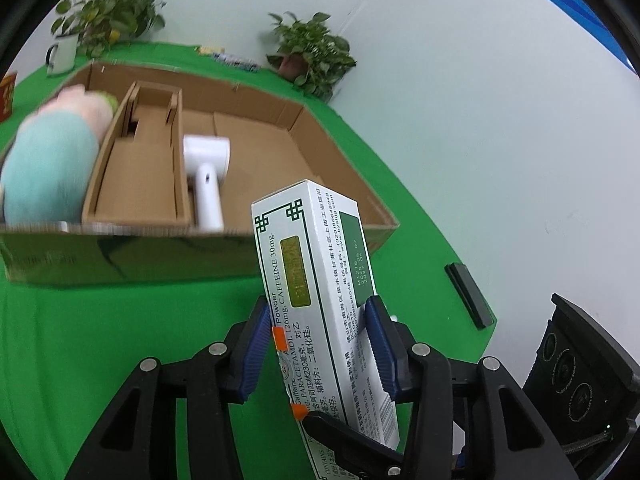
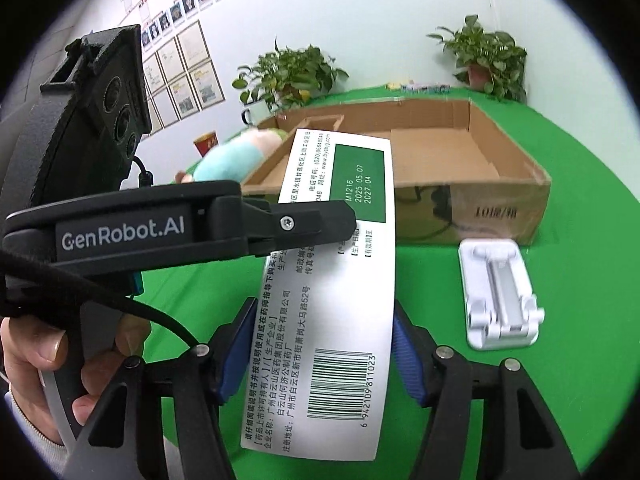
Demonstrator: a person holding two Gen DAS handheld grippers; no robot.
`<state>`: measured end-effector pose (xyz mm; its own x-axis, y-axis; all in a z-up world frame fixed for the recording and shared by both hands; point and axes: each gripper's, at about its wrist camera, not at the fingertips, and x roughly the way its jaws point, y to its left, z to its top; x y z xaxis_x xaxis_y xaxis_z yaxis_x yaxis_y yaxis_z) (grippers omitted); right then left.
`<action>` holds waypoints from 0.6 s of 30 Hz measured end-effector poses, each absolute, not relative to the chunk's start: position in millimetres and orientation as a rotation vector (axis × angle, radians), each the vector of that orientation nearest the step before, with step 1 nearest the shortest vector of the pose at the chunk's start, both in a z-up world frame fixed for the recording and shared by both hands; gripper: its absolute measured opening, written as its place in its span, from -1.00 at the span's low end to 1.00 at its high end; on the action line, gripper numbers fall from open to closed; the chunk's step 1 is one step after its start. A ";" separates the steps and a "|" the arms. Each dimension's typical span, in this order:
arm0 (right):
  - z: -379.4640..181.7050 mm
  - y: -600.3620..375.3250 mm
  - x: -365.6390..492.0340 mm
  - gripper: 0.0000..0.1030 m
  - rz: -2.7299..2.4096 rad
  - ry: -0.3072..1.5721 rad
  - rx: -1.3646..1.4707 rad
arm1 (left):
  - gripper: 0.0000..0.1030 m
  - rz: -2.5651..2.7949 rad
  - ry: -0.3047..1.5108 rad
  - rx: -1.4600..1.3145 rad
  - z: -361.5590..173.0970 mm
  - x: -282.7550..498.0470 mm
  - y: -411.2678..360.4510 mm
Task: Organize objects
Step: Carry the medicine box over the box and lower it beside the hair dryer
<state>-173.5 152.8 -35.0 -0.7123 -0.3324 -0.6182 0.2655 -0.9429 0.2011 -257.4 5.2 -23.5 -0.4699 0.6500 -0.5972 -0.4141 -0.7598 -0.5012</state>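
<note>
A white and green medicine box (image 1: 320, 280) is held between both grippers above the green table. My left gripper (image 1: 318, 344) has its blue pads on the box's two sides. In the right wrist view the same box (image 2: 332, 300) sits between my right gripper's (image 2: 324, 356) blue pads, and the left gripper's black finger (image 2: 304, 220) lies across it. An open cardboard box (image 1: 352, 184) stands ahead; it holds a white hair dryer (image 1: 206, 168) and a plush toy (image 1: 52, 160) in the left compartment.
A white folding phone stand (image 2: 500, 292) lies on the green cloth in front of the cardboard box (image 2: 500, 200). A black flat object (image 1: 468, 296) lies at the table's right edge. Potted plants (image 1: 312, 52) and a white mug (image 1: 62, 54) stand at the back.
</note>
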 end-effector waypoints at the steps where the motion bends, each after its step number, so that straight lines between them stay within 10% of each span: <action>1: -31.6 153.2 -174.8 0.19 -2.647 -0.133 0.962 | -0.15 2.227 -0.375 -1.063 -16.4 -255.7 3.4; 18: 45.7 170.6 -237.1 0.19 -2.753 0.019 0.764 | -0.15 2.273 -0.294 -0.831 95.5 -299.6 18.9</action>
